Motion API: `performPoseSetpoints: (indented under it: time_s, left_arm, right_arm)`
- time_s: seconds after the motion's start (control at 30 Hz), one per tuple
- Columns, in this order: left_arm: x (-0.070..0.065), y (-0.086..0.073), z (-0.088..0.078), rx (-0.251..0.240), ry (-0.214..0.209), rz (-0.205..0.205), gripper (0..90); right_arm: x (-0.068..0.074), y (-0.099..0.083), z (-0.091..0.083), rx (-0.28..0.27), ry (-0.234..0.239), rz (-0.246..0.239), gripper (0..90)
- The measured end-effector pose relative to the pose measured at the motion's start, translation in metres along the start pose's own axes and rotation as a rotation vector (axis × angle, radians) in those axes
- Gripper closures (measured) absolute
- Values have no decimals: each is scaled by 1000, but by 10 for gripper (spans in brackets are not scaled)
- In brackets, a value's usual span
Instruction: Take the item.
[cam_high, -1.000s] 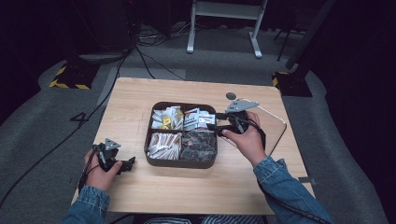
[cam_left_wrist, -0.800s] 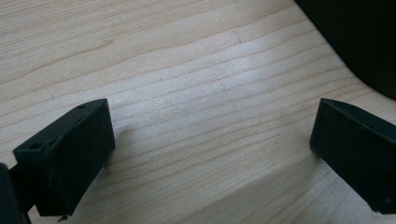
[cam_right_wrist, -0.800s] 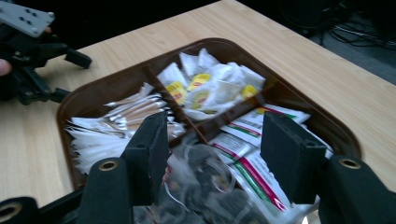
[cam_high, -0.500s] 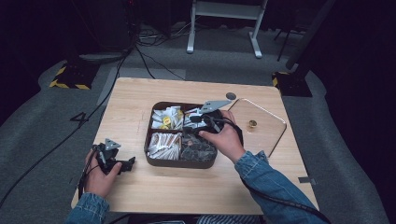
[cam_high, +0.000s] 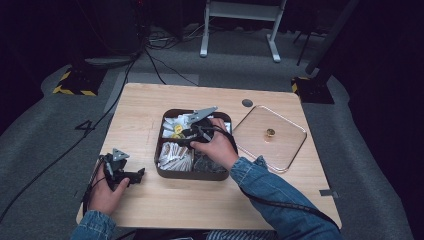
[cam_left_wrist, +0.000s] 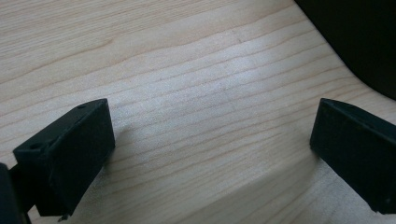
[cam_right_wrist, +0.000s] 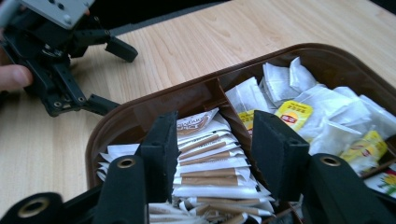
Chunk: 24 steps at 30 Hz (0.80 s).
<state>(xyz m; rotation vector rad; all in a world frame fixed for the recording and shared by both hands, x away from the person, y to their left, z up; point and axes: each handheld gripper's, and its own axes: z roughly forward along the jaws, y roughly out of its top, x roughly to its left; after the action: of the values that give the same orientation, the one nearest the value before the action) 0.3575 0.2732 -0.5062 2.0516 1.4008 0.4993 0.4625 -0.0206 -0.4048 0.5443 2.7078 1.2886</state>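
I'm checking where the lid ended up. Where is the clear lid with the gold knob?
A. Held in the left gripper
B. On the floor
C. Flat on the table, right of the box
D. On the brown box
C: the clear lid lies flat on the table to the right of the open brown box, touched by neither gripper.

The right gripper (cam_high: 186, 136) moves from the box's (cam_high: 167, 171) three o'clock edge toward nine o'clock, over the sugar packets (cam_high: 176, 156). Its jaws have just been closing, with nothing pinched between them.
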Motion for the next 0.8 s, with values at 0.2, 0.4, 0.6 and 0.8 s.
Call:
performPoseSetpoints:
  time_s: [0.2, 0.4, 0.6, 0.8]
  left_arm:
    - [0, 0, 0, -2, 1, 0, 2]
    - [0, 0, 0, 0, 0, 0, 2]
    - [0, 0, 0, -2, -1, -1, 2]
    - [0, 0, 0, 1, -5, 2, 2]
  right_arm:
    - [1, 6, 20, 30, 1, -10, 542]
    - [8, 9, 44, 74, -16, -47, 609]
    - [3, 2, 59, 96, -20, -23, 630]
    - [3, -2, 71, 121, -21, -17, 641]
